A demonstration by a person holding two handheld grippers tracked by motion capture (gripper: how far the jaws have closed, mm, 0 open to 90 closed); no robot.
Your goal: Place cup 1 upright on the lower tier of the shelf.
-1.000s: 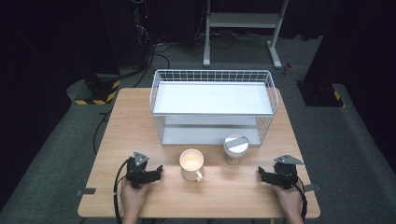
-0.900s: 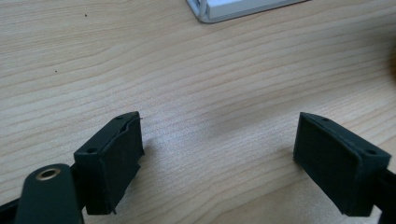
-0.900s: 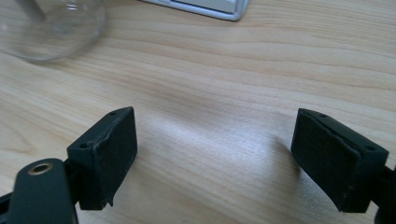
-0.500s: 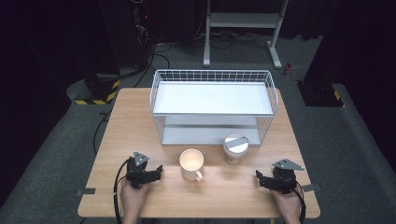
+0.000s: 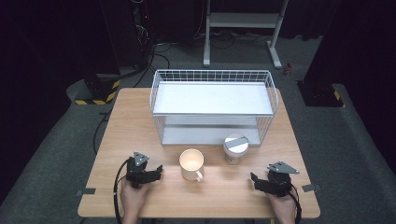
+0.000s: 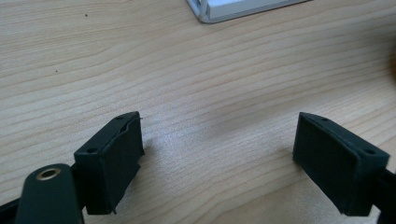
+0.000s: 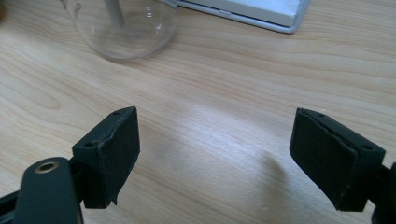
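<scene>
— While both hands rest low on the table (image 5: 140, 121), are the jaws gripping anything?
— No. The left gripper (image 5: 156, 171) and the right gripper (image 5: 256, 181) are both spread wide over bare wood.
— And the mug (image 5: 191, 163)?
— Between them, before the wire rack (image 5: 212, 105). Beside it stands what looks like a lidded glass jar (image 5: 235, 148).

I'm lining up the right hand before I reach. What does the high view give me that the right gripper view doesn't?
High view alone: the cream mug with its handle toward the person, the jar's lid, the left gripper and the whole wire rack. Right gripper view alone: that the right gripper stands open over bare wood, nothing between its jaws. Both: the clear jar, the rack's base and the wooden table.
</scene>
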